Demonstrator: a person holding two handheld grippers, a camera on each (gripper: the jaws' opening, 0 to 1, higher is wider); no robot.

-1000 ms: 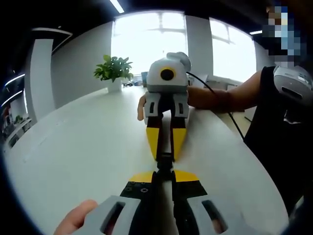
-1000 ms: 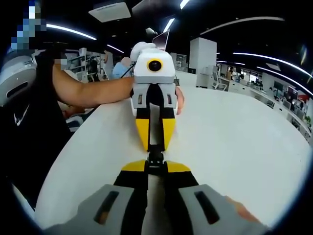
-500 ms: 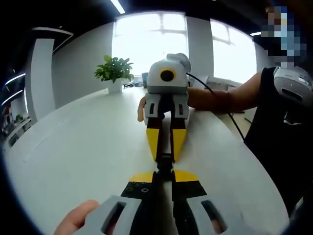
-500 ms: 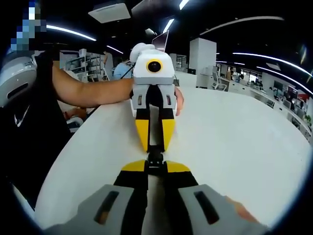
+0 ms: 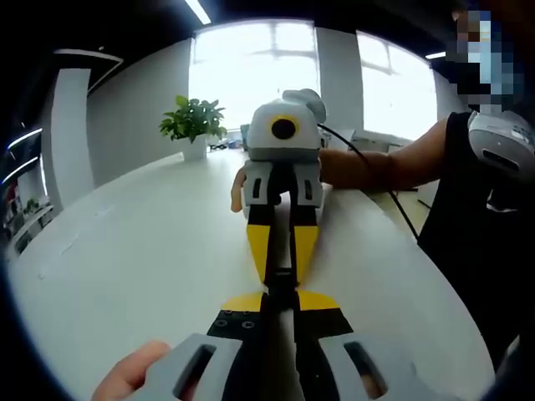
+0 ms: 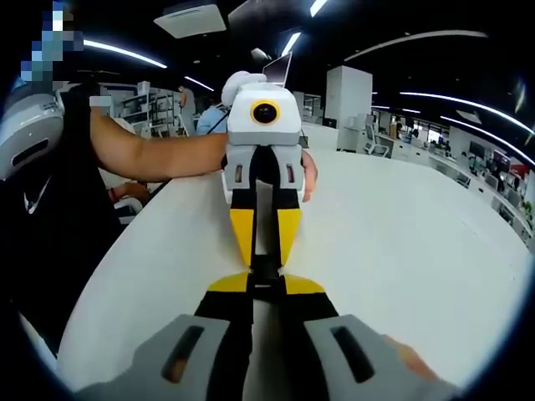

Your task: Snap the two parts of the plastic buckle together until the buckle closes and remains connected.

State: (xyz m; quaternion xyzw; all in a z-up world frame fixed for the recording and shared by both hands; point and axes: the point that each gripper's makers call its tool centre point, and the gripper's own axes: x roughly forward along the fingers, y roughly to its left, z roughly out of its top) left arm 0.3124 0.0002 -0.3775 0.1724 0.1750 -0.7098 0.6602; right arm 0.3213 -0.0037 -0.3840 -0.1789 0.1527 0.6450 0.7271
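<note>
A small black plastic buckle (image 5: pixel 282 280) sits between two grippers that face each other tip to tip over a white table (image 5: pixel 142 251). My left gripper (image 5: pixel 281 296), with yellow-tipped jaws, is shut on one end of it. From the far side, the right gripper's yellow fingertips (image 5: pixel 261 251) reach in over the other end. In the right gripper view the right gripper (image 6: pixel 267 286) is shut on its end of the buckle (image 6: pixel 266 269), and the left gripper's yellow fingertips (image 6: pixel 243 238) nearly touch mine. Only a short black strip of buckle shows between the tips; its joint is hidden.
A person's bare arm (image 5: pixel 380 165) holds the opposite gripper, the body standing at the table's edge (image 6: pixel 117 251). A potted plant (image 5: pixel 194 122) stands at the table's far end. Office desks and chairs (image 6: pixel 393 138) lie beyond the table.
The two grippers have come closer together. The opposite yellow tips now reach my own, and less of the black buckle shows between them.
</note>
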